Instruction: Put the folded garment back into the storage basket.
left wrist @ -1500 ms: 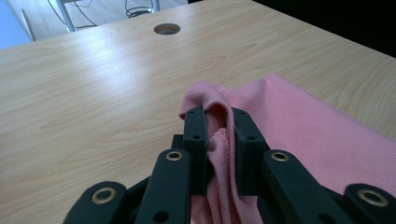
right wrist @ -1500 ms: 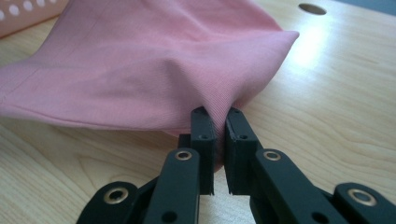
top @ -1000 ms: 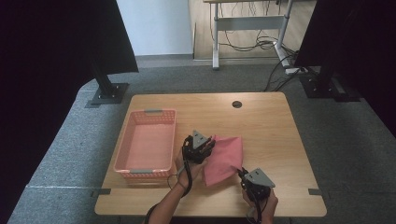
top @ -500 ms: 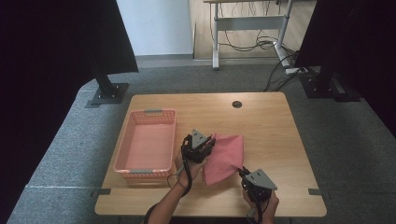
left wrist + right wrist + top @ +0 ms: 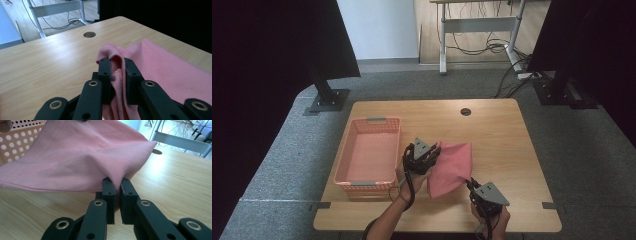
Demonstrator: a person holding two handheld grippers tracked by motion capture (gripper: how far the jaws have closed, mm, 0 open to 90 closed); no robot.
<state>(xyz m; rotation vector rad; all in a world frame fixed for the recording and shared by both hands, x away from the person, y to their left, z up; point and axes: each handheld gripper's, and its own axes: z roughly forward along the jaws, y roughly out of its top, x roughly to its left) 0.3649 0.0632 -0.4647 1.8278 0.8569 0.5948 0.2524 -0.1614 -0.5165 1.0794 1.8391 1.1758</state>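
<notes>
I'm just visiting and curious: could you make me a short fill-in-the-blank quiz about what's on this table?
1. Both grippers, the left gripper and the right gripper, are clamped on a ____ cloth.
2. The perforated plastic basket beside the cloth holds ____.
3. The light wooden table has a round ____ near its far edge.

Missing words: pink; nothing; hole

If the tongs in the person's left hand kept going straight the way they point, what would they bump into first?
Probably nothing solid soon. The left tongs, already pinching the pink knit cloth, point across the bare light wooden table, roughly toward its round cable hole and far edge. Depth is hard to judge.
</notes>
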